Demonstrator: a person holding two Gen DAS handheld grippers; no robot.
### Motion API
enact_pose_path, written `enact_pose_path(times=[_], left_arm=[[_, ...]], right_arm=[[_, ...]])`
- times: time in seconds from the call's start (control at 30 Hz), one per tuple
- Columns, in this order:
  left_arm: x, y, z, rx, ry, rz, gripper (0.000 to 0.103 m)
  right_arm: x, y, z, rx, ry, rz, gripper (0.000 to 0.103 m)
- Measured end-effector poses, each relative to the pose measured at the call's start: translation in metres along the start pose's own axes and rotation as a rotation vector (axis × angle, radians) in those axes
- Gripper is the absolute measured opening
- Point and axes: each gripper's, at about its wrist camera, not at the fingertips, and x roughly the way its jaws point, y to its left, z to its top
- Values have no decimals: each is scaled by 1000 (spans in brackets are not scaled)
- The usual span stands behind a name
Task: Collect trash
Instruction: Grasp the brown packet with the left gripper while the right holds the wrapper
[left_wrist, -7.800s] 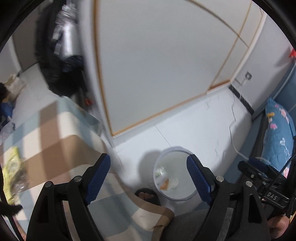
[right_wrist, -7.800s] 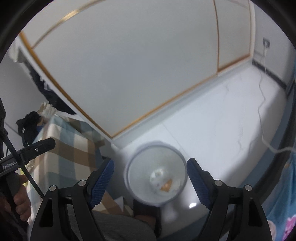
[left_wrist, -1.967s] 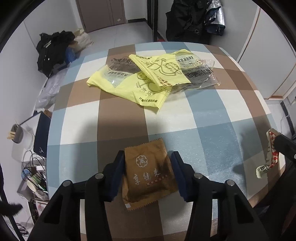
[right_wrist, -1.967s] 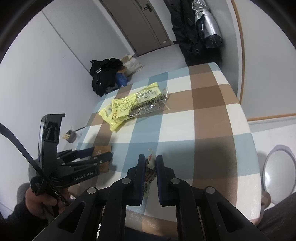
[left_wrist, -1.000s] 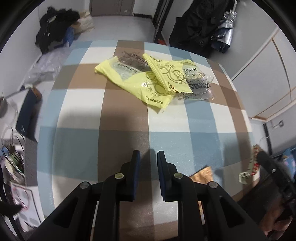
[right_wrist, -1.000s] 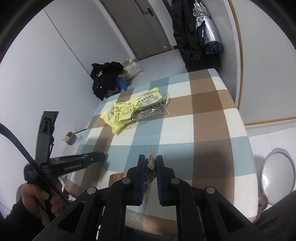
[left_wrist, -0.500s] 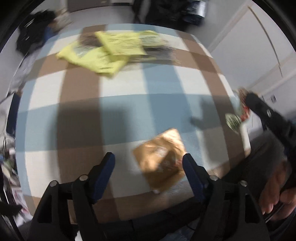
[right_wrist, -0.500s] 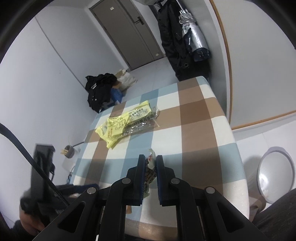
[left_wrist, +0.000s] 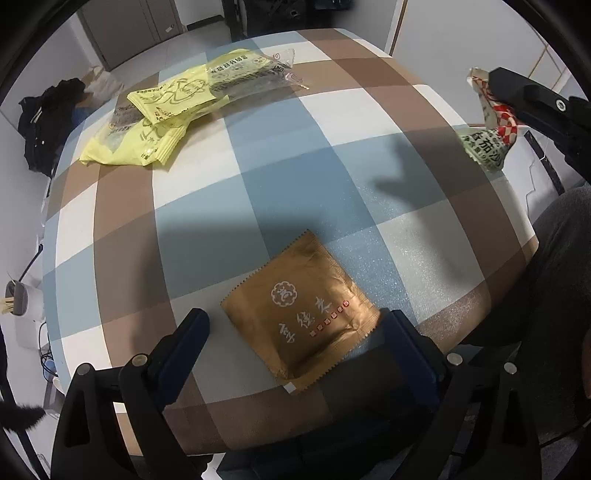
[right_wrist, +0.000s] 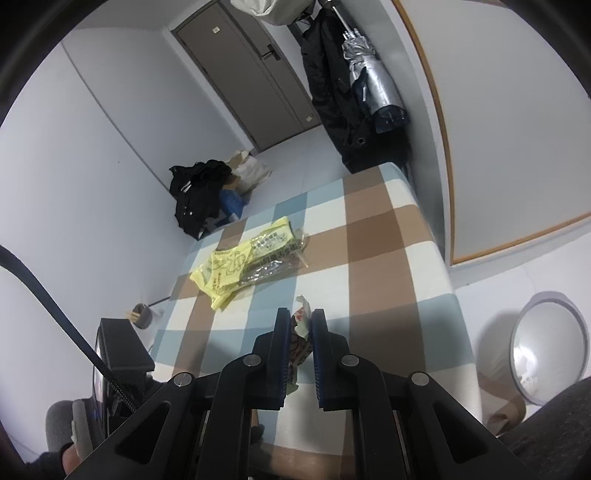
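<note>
A flat brown wrapper (left_wrist: 301, 310) lies near the front edge of the checked table (left_wrist: 280, 155). My left gripper (left_wrist: 295, 332) hangs over it with its jaws opening wide, one finger on each side, and the pads press on nothing. Yellow and clear wrappers (left_wrist: 173, 107) lie heaped at the far side; the same wrappers (right_wrist: 251, 262) show in the right wrist view. My right gripper (right_wrist: 299, 332) is shut on a crumpled red-and-white wrapper (right_wrist: 301, 325). In the left wrist view, that crumpled wrapper (left_wrist: 487, 122) hangs from the right gripper over the table's right edge.
A white bin (right_wrist: 546, 339) stands on the floor right of the table. Dark clothes and bags (right_wrist: 207, 192) lie on the floor beyond it, and coats (right_wrist: 347, 92) hang by the door. A person's grey trouser leg (left_wrist: 554, 266) is at the table's right edge.
The left gripper went from nearly shut to wide open and swung over the brown wrapper, which now lies between its fingers. The right gripper kept its hold on the crumpled wrapper.
</note>
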Motion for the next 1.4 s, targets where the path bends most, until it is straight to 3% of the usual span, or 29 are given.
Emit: enact_pose_path(times=[0.2, 0.37, 0.5, 0.63, 0.73, 0.77, 0.8, 0.83, 1.07, 1.23, 1.27, 1.33, 1.37, 1.4], left_arm=[[-5, 11, -2, -36, -24, 6, 72], [-4, 15, -2, -93, -61, 21, 63], [-10, 33, -7, -130, -86, 28, 43], [-9, 40, -5, -156, -97, 2, 38], [-11, 39, -4, -147, -114, 17, 28], [-13, 39, -6, -147, -120, 21, 21], [-14, 40, -7, -149, -124, 18, 5], [-14, 40, -7, -150, -121, 2, 0], [-19, 38, -8, -146, -140, -2, 0], [-17, 54, -5, -242, -96, -64, 0], [-17, 55, -5, -249, -92, -67, 6], [-16, 54, -2, -254, -83, -57, 36], [-17, 53, -1, -256, -85, -57, 60], [-17, 51, 0, -257, -91, -59, 70]], right_arm=[[-5, -3, 1, 7, -9, 6, 11], [-6, -3, 0, -2, -6, 5, 11], [-6, -3, 0, -4, -8, 3, 11], [-6, -3, 0, -5, -9, 4, 11], [-7, -1, -1, -14, -10, 0, 11], [-7, -1, -1, -16, -11, -1, 11], [-7, 0, -1, -17, -11, -2, 11], [-7, 0, -1, -17, -11, -4, 11], [-5, -2, -1, -7, -5, -11, 11], [-5, -2, -1, -1, -10, -11, 11], [-5, -3, -1, 2, -11, -11, 11], [-6, -3, -1, 7, -12, -8, 11], [-6, -4, -1, 10, -13, -7, 11], [-6, -4, -1, 13, -15, -6, 11]])
